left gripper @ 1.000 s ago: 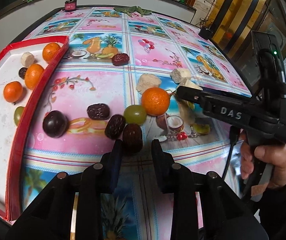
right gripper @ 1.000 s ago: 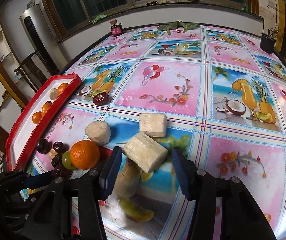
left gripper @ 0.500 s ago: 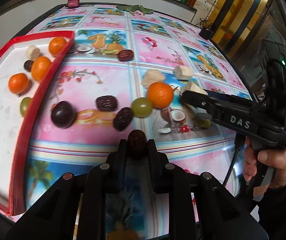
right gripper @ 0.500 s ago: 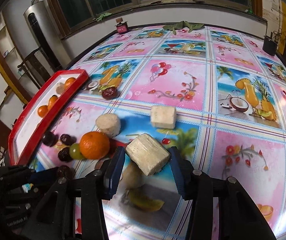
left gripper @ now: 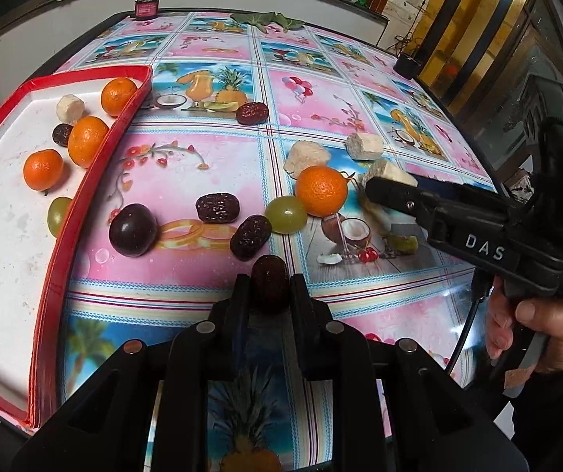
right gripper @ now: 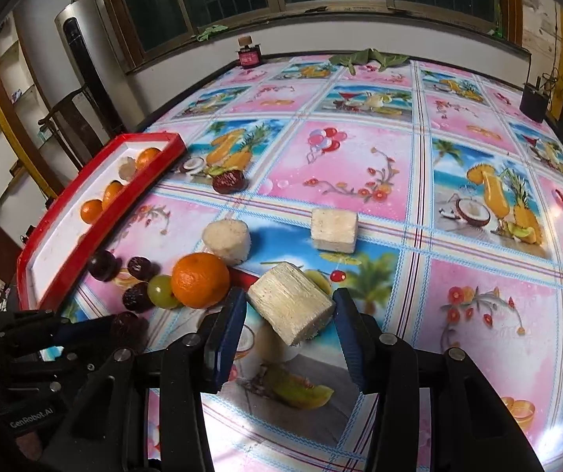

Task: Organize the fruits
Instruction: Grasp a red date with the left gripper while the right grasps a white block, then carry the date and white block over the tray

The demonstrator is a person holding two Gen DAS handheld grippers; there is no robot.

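A dark red date (left gripper: 268, 284) sits pinched between the two black fingers of the left gripper (left gripper: 267, 287), which are drawn in tight against its sides, above the near part of the patterned tablecloth (left gripper: 210, 149). Off to the right, the right gripper (right gripper: 287, 306) has a pale, fibrous sugarcane chunk (right gripper: 291, 306) tilted between its blue-padded fingers, both pads against it and the piece lifted clear of the cloth; in the left wrist view that chunk (left gripper: 389, 173) shows just past the black finger.

Just beyond the held date lie two more dates (left gripper: 250, 237) (left gripper: 217, 207), a green grape (left gripper: 286, 214) touching a mandarin (left gripper: 322, 190), and a dark round plum (left gripper: 133, 229) near the tray. Two other sugarcane pieces (right gripper: 227, 240) (right gripper: 334, 230) rest on the cloth farther back, apart from each other, and a lone date (left gripper: 252, 113) lies farther still.

At the left stands a red-rimmed tray (left gripper: 61, 244) with a white floor. It has three mandarins (left gripper: 43, 169) (left gripper: 87, 141) (left gripper: 119, 96), a green grape (left gripper: 58, 214) against the rim, a dark date (left gripper: 62, 134) and a cane piece (left gripper: 70, 108) in it.
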